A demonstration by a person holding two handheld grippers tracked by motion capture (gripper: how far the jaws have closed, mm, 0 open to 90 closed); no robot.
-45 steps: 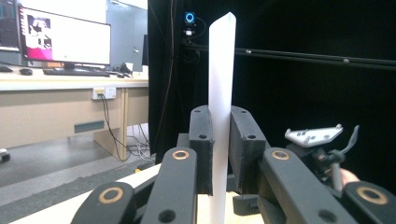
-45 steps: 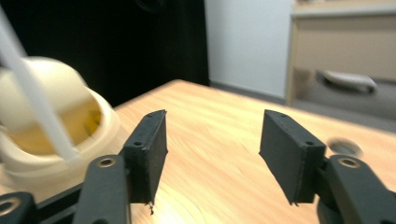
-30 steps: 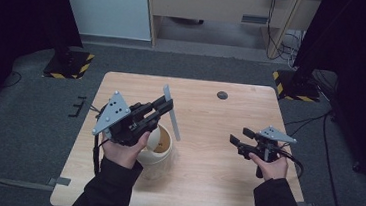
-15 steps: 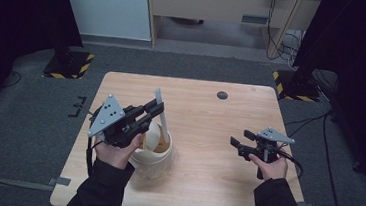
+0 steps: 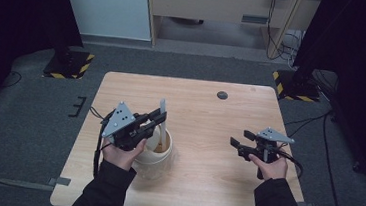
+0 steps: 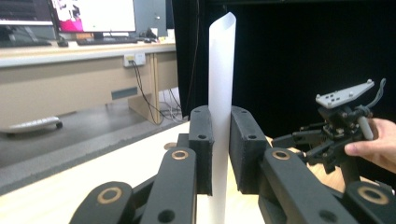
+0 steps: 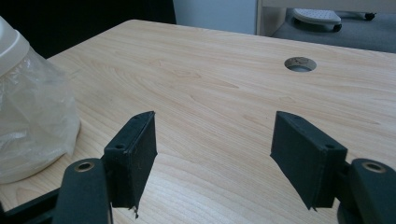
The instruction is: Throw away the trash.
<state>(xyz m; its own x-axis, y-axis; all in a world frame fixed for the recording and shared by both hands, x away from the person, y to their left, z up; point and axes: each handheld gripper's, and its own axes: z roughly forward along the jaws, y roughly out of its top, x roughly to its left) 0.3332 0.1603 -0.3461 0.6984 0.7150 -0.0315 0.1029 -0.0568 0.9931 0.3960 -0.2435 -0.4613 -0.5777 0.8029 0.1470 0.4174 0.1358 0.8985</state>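
Our left tongs (image 6: 219, 154) pinch the light, bendy white strip (image 6: 221, 84) low down over the cup (image 5: 155, 151), while our right tongs (image 7: 215, 158) stay apart.

The left gripper (image 5: 155, 118) and hand cover the near-left side of the round cream tub (image 5: 159, 153). In the left gripper view, the tall white translucent strip (image 6: 220, 70) runs past the bottom edge below the jaws, lower end unseen.

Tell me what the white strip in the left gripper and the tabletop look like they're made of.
The white strip: probably thin matte paper or plastic sheet; it curls lengthwise and looks faintly translucent. The tabletop: light wood or wood-look laminate, smooth satin finish, visible grain lines.
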